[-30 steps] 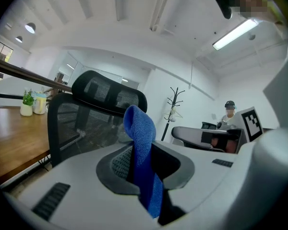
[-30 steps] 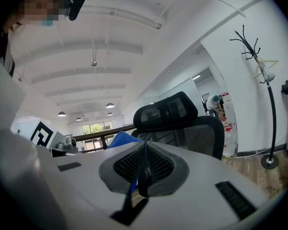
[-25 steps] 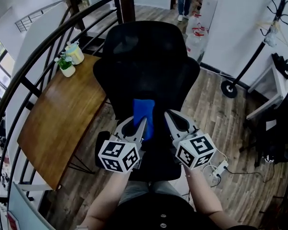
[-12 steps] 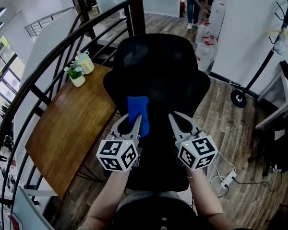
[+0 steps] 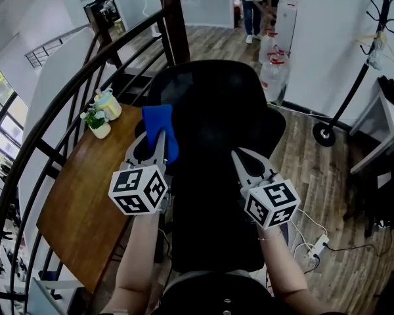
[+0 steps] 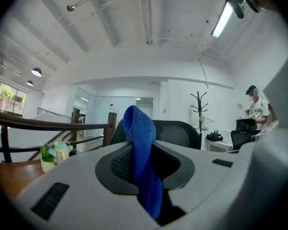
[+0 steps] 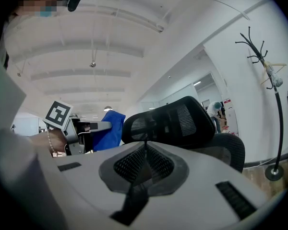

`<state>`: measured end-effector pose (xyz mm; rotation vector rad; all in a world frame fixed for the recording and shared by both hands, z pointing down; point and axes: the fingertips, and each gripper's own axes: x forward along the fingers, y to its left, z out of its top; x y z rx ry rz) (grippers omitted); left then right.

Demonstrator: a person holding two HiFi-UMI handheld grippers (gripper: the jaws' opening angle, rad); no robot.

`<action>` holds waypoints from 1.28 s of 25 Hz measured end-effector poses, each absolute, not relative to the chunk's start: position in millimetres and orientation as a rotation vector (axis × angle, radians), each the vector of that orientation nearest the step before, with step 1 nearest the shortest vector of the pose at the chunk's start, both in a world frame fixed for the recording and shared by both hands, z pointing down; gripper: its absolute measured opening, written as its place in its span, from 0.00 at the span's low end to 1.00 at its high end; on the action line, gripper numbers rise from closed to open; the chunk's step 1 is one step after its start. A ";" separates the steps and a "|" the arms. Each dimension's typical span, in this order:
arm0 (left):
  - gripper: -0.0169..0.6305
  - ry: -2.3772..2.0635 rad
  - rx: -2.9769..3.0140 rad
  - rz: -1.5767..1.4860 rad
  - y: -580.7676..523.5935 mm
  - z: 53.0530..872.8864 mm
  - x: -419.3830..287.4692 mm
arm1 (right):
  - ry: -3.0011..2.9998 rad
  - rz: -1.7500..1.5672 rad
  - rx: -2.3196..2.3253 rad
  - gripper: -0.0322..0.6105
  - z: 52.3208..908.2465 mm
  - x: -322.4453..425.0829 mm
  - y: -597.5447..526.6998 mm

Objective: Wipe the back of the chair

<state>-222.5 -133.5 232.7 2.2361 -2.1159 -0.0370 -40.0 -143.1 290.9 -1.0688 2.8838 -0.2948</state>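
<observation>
The right gripper (image 7: pixel 145 146) has its jaws pressed together with nothing between them; past their tips rises the black mesh chair (image 7: pixel 175 123), its headrest above and its wider back lower right; to the left, the left gripper (image 7: pixel 102 125) with its marker cube reaches in sideways, a blue cloth (image 7: pixel 110 136) pinched at its tip; the cloth hangs just beside the headrest's left edge, and contact cannot be told; a wrist with a bead bracelet (image 7: pixel 51 146) shows behind the cube; a coat stand (image 7: pixel 274 109) stands far right on wood floor; a small person (image 7: pixel 215 109) bends over in the distance.
</observation>
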 end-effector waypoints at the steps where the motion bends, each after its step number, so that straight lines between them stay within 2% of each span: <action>1: 0.14 -2.142 2.228 -0.036 -138.7 226.8 -228.0 | 2.879 -0.287 -1.073 0.10 287.5 -39.5 -147.1; 8: 0.14 -2.268 2.206 -0.039 -170.9 198.6 -252.2 | 2.889 -0.252 -1.056 0.10 282.9 -46.8 -149.2; 13: 0.14 -2.381 2.140 0.100 -190.9 197.7 -260.1 | 2.910 -0.314 -1.075 0.10 302.3 -45.2 -142.8; 32: 0.14 -2.153 2.354 0.059 -248.2 214.2 -184.9 | 2.897 -0.312 -1.268 0.10 314.2 -3.2 -157.8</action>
